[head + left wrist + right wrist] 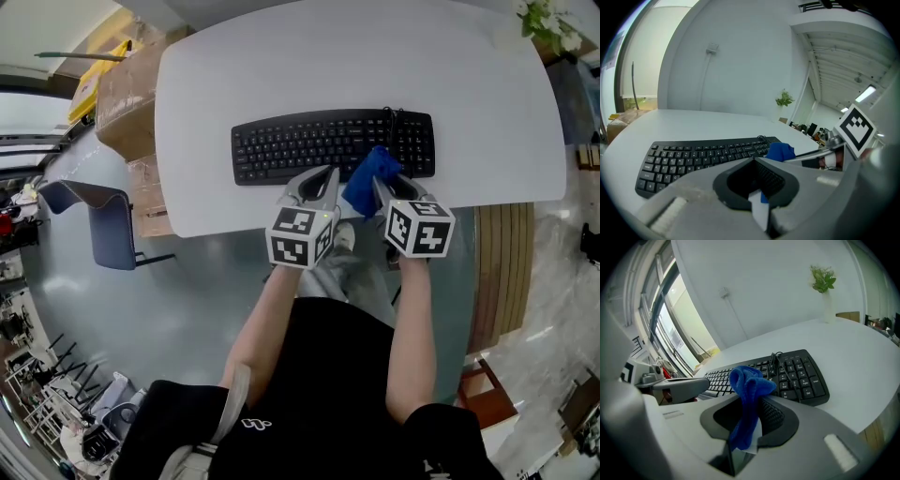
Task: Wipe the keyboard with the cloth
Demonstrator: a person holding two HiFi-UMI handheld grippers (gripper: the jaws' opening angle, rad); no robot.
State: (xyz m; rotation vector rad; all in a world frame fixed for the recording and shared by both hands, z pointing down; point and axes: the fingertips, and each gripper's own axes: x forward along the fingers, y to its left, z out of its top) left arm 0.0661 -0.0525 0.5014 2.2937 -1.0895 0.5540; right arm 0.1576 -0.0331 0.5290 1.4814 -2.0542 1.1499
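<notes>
A black keyboard (309, 145) lies across the middle of the white table (281, 66). My right gripper (382, 185) is shut on a bunched blue cloth (368, 176), held just above the keyboard's front edge, left of the number pad. In the right gripper view the cloth (747, 385) sticks up out of the right gripper (752, 401), with the keyboard (797, 371) beyond. My left gripper (323, 178) hovers beside it at the keyboard's near edge, shut and holding nothing. The left gripper view shows the left gripper (754, 161), the keyboard (693, 157) and the cloth (780, 151).
The keyboard's cable (777, 363) is draped over the keys near the number pad. A blue chair (108, 220) and cardboard boxes (127, 94) stand left of the table. A potted plant (548, 19) is at the far right, and a wooden slatted panel (502, 262) lies to the right.
</notes>
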